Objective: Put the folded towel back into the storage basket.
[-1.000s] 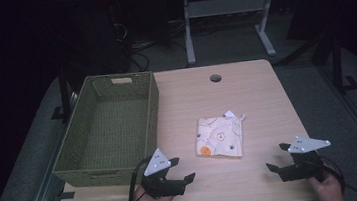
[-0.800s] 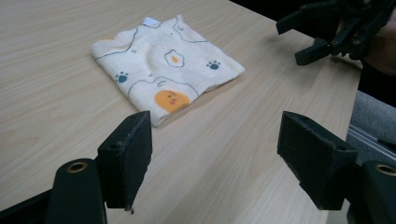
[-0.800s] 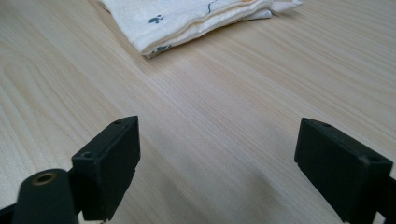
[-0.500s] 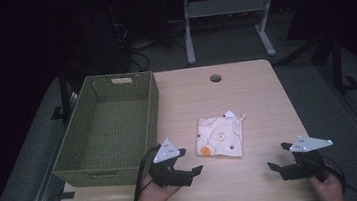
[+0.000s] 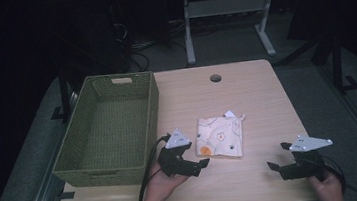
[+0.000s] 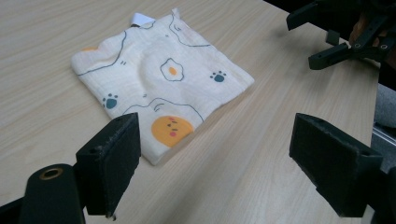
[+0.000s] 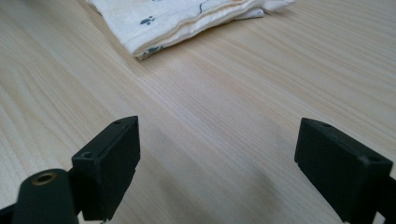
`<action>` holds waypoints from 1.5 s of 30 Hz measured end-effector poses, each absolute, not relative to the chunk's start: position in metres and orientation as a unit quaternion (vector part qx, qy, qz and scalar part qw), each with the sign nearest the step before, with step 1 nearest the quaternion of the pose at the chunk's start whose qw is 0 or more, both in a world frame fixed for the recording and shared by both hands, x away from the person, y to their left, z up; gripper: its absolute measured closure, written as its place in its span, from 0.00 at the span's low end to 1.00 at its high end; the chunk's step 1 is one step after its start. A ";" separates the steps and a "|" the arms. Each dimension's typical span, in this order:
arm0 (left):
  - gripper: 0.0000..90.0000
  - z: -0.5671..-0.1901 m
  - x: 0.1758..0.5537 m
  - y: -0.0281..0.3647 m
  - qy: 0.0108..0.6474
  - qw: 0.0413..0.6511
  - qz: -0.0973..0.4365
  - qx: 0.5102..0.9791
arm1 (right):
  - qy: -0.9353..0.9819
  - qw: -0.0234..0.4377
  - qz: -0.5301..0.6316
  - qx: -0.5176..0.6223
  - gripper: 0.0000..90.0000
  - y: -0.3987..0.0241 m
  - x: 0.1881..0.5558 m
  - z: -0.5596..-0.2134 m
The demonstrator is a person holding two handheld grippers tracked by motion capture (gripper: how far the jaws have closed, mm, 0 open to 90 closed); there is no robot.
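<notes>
With its fingers just spread and nothing between them, the left gripper (image 5: 199,166) nears the folded cloth (image 5: 220,137) at mid-frame on the worktop (image 5: 256,97), apparently approaching to pinch its near corner, while the right gripper (image 5: 278,158) waits open at lower right.

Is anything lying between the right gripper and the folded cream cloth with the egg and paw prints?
No. In the high view, bare light wood table separates the right gripper from the folded cream printed cloth; the right gripper view shows the same.
</notes>
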State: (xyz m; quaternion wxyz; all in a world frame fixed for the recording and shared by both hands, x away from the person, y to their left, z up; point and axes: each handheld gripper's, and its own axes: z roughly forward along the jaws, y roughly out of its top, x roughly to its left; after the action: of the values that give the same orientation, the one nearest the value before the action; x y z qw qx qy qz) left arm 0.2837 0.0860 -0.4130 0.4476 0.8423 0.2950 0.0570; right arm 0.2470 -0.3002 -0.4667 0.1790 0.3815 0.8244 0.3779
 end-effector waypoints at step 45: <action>0.41 -0.438 0.373 -0.013 0.284 0.325 0.067 0.899 | 0.826 0.180 0.377 0.378 0.15 -0.297 0.248 -0.463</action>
State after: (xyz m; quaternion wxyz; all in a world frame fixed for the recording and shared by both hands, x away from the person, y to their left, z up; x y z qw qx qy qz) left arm 0.3734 -0.0132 -0.4376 0.3254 0.8993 0.2841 0.0675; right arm 0.2478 -0.2974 -0.4629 0.1804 0.3776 0.8265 0.3766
